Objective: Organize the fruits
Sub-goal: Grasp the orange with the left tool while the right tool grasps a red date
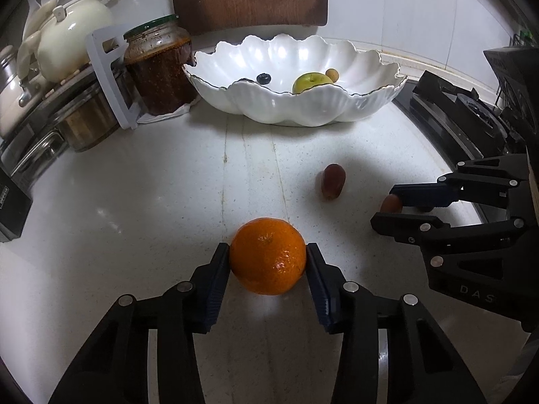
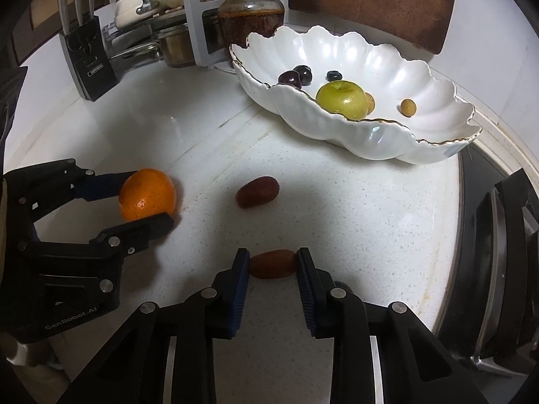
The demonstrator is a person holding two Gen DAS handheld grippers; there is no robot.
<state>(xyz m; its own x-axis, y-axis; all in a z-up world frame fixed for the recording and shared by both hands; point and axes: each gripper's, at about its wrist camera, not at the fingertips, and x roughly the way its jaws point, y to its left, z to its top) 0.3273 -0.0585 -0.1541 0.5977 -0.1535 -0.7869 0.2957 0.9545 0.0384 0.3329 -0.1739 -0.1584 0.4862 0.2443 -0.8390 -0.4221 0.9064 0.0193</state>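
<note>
Left gripper [image 1: 267,259] had its fingers closed on the orange [image 1: 267,256], sitting on the counter [image 1: 134,202] at near left. Right gripper [image 2: 273,264] fingers pinched a brown date [image 2: 273,264] by both ends, near right. A 2nd date [image 2: 257,192] lay loose btwn them, farther out. Scalloped white bowl [image 2: 421,77] at far right held a green apple [image 2: 342,101], cherries [image 2: 296,75], blueberry [image 2: 334,75] & a longan [image 2: 408,107].

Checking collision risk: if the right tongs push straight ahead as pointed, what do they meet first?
The small brown fruit already sits between the right tongs. Beyond it, the darker brown fruit lies roughly in line, then the white bowl; depth is uncertain.
</note>
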